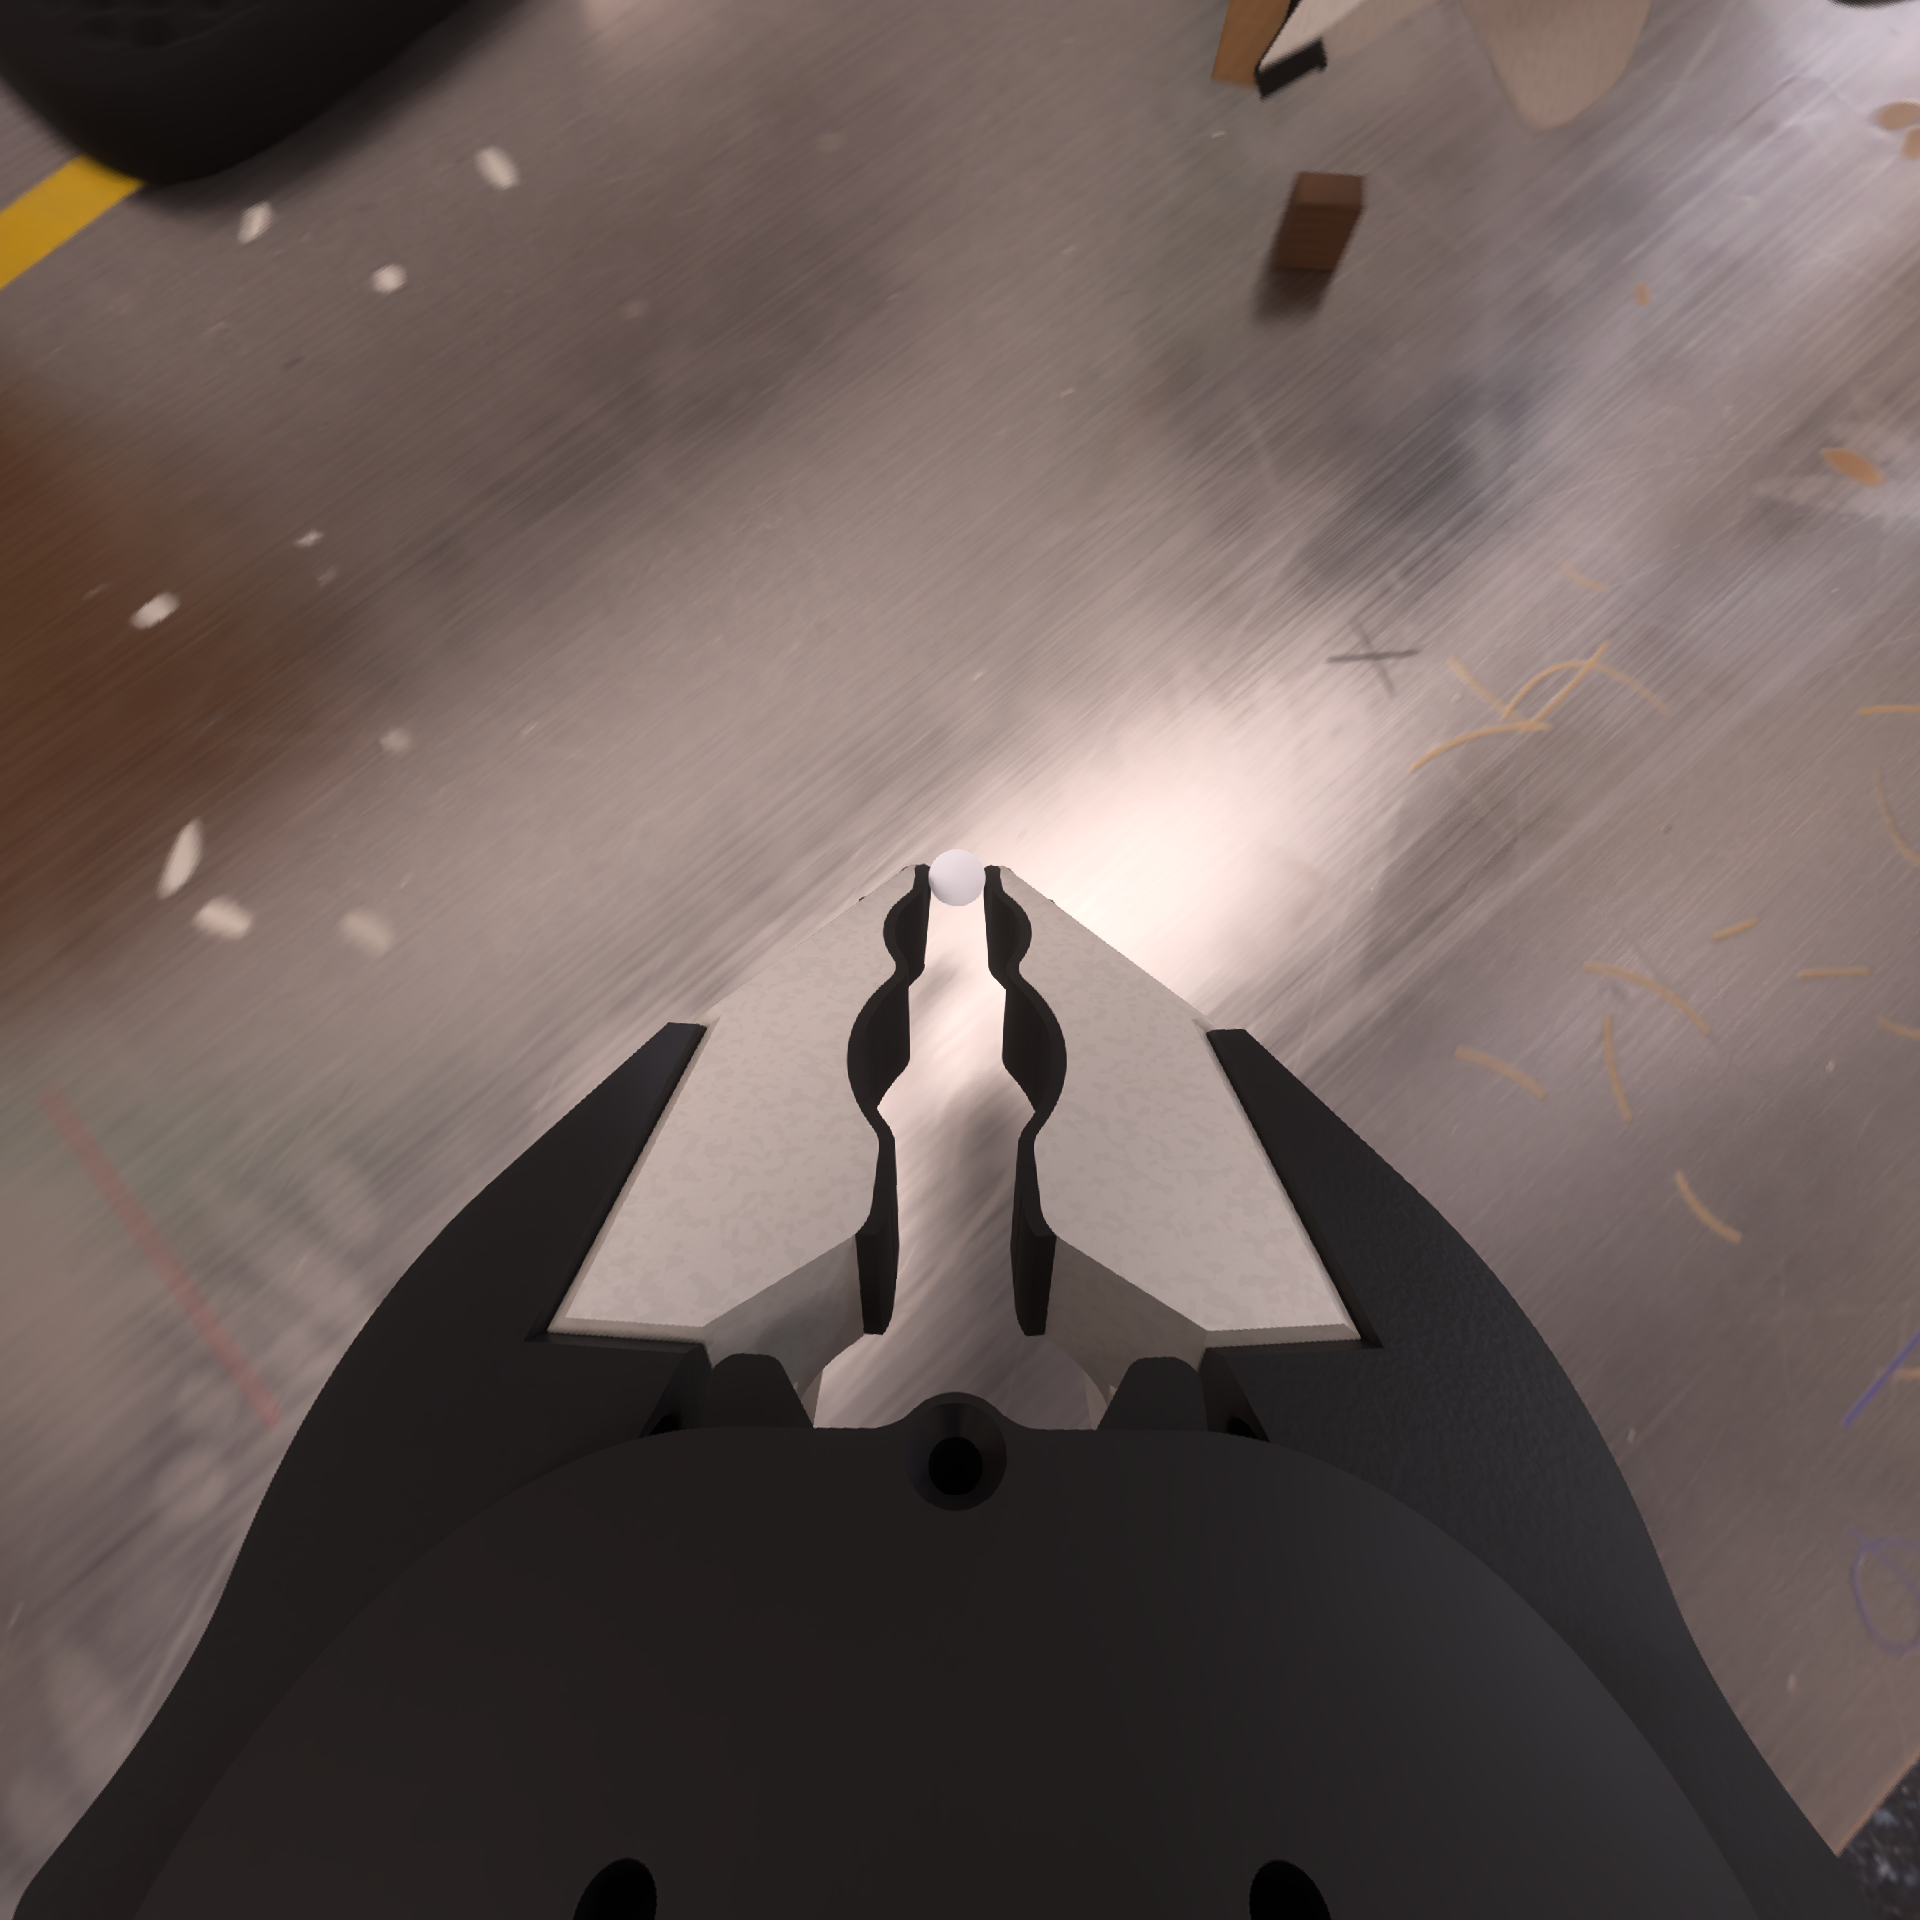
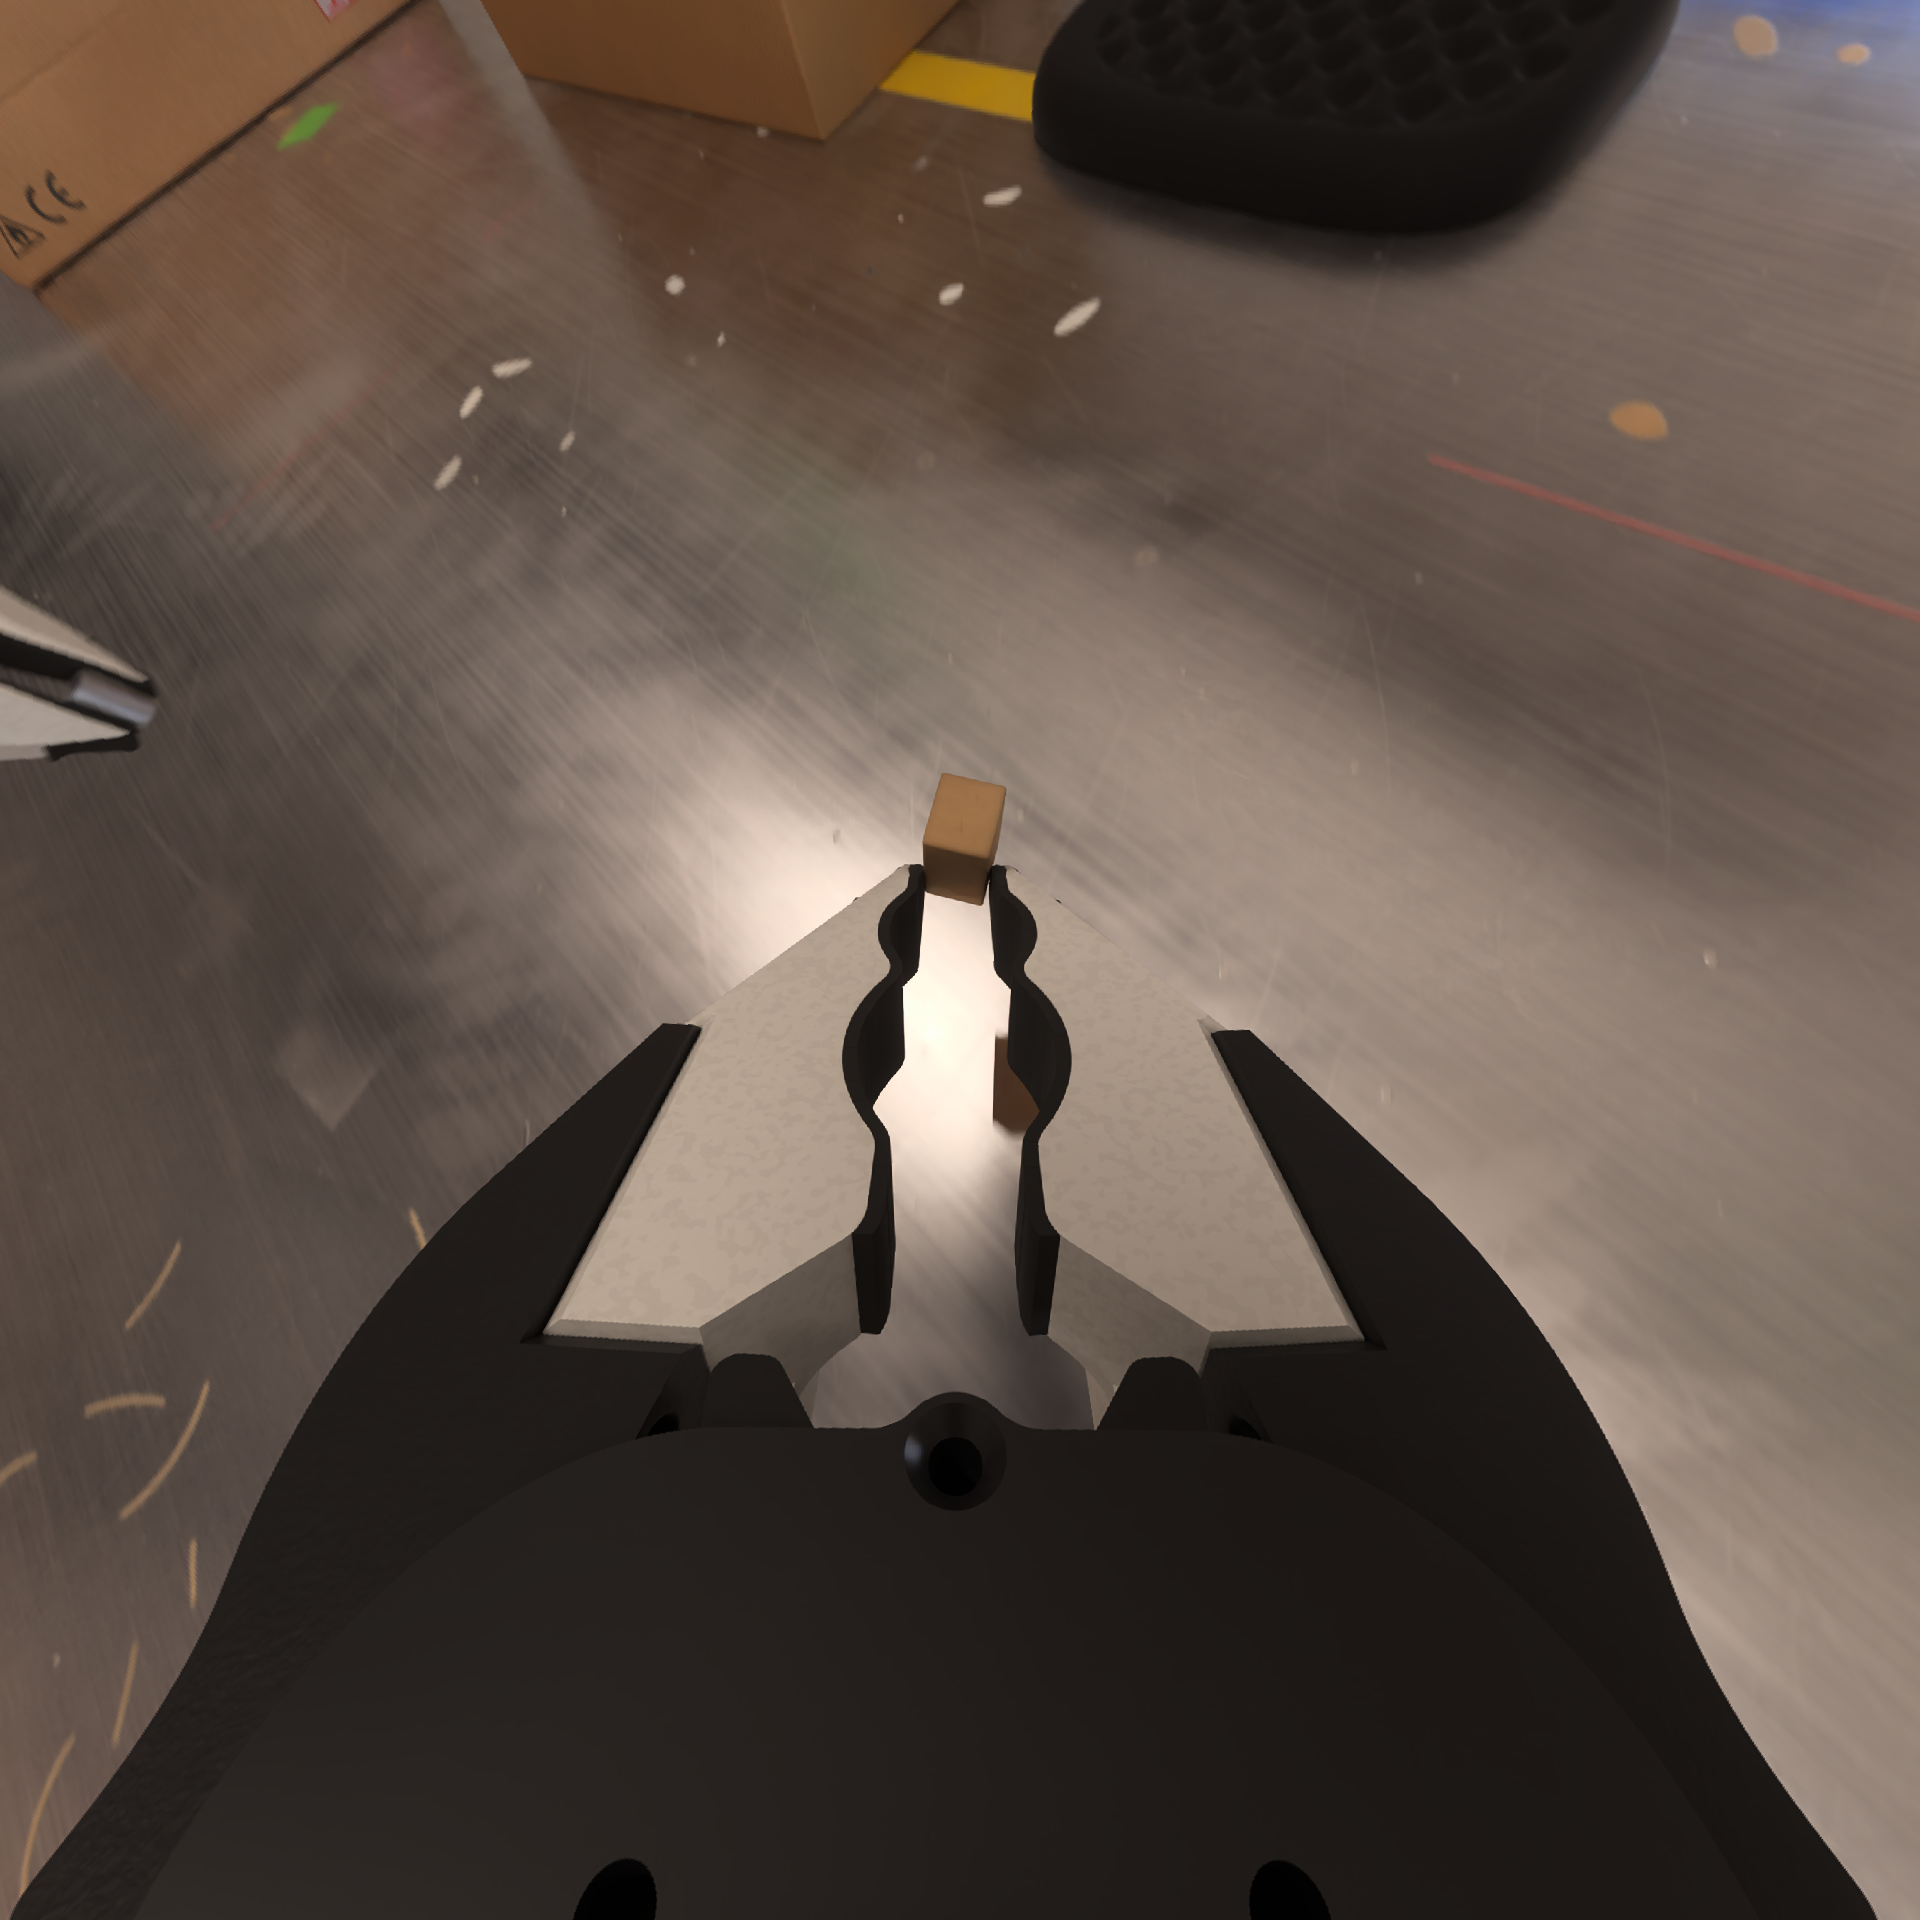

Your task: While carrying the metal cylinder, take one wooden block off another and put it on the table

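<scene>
My left gripper is shut on the metal cylinder, seen end-on as a pale disc at the fingertips, held above the metal table. It also shows at the left edge of the right wrist view, with the grey cylinder in it. My right gripper is shut on a light wooden block and holds it above the table. A darker wooden block stands on the table below, partly hidden by the right finger. It shows whole in the left wrist view.
Cardboard boxes and a black perforated mat lie beyond the far edge, by a yellow floor stripe. Wood shavings litter the table. The table edge runs at the left view's lower right.
</scene>
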